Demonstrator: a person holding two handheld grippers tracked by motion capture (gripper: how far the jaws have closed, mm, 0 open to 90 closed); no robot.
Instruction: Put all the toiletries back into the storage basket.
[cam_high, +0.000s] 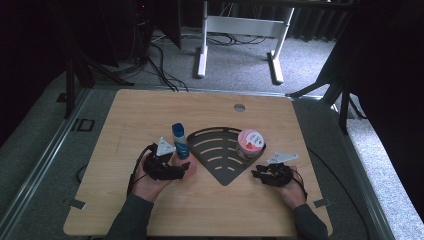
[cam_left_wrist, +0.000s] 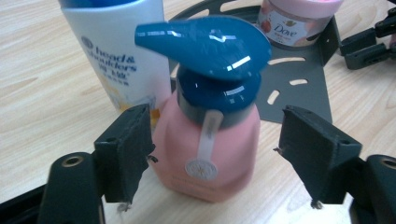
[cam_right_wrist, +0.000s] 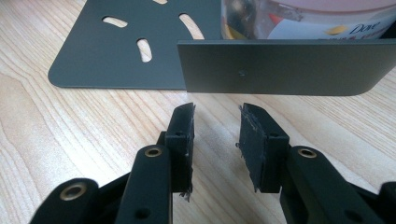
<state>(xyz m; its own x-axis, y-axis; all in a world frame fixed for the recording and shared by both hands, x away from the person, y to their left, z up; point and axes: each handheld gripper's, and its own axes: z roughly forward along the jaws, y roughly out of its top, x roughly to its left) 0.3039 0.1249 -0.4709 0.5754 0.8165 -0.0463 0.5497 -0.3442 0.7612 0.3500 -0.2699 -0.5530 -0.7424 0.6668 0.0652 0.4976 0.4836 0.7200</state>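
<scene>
Overhead, high view: left gripper (cam_high: 172, 162) by a pink pump bottle w/ blue cap (cam_high: 189, 167), beside a white shampoo bottle (cam_high: 180, 140); right gripper (cam_high: 260, 172) near a dark fan-shaped slotted metal tray (cam_high: 220, 155) holding a pink-lidded jar (cam_high: 250, 142). Left gripper view: jaws spread, pump bottle between them, pads apart from its sides. Right gripper view: jaws part-open, nothing between, facing tray wall.

The pale wooden table (cam_high: 150, 115) carries a dark slotted tray (cam_high: 220, 172) just ahead of the right fingers (cam_right_wrist: 254, 140) — a pink pump bottle (cam_left_wrist: 210, 144) stands between the left fingers (cam_left_wrist: 126, 149), a white shampoo bottle (cam_left_wrist: 116, 51) just beyond.
</scene>
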